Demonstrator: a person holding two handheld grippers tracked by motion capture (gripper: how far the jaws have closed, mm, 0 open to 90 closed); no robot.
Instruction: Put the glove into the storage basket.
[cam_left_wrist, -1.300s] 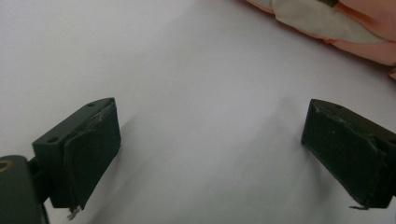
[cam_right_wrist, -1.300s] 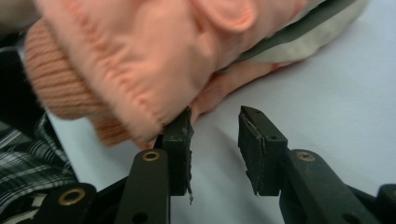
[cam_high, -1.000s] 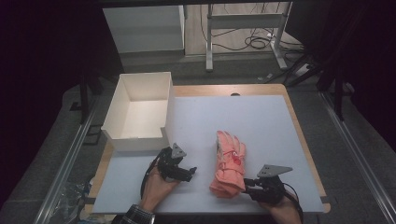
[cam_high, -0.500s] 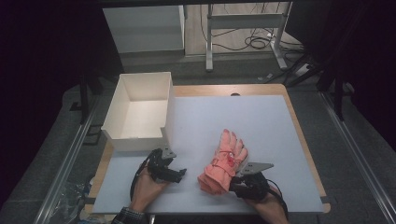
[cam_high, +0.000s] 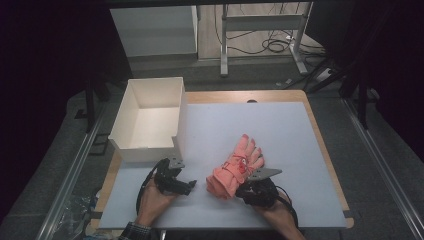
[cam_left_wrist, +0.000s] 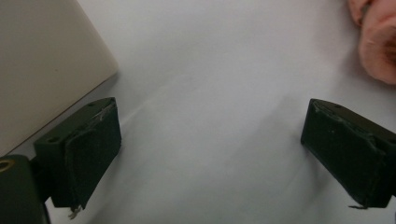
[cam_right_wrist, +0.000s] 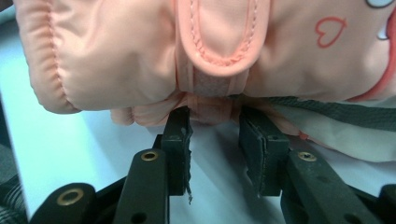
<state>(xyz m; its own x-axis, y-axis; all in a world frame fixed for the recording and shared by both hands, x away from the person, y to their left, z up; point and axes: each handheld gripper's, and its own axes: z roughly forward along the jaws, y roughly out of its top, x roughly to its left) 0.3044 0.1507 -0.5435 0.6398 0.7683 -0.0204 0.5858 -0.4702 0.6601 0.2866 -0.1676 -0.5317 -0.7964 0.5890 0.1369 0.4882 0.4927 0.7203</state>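
Pink padded fabric glove (cam_high: 235, 167): soft, light, slippery shell. Your right claw (cam_right_wrist: 212, 128) pinches its cuff fabric; left claw (cam_left_wrist: 210, 154), beside the glove, stands wide, empty.

Wooden worktop (cam_high: 327, 165) covered by a pale grey mat (cam_high: 280, 125), open white box (cam_high: 150, 120) on its far left corner overhanging the mat's edge, pink padded gloves (cam_high: 235, 167) lying stacked near the front, right of centre

Salmon-pink glove (cam_high: 235, 167) with heart print
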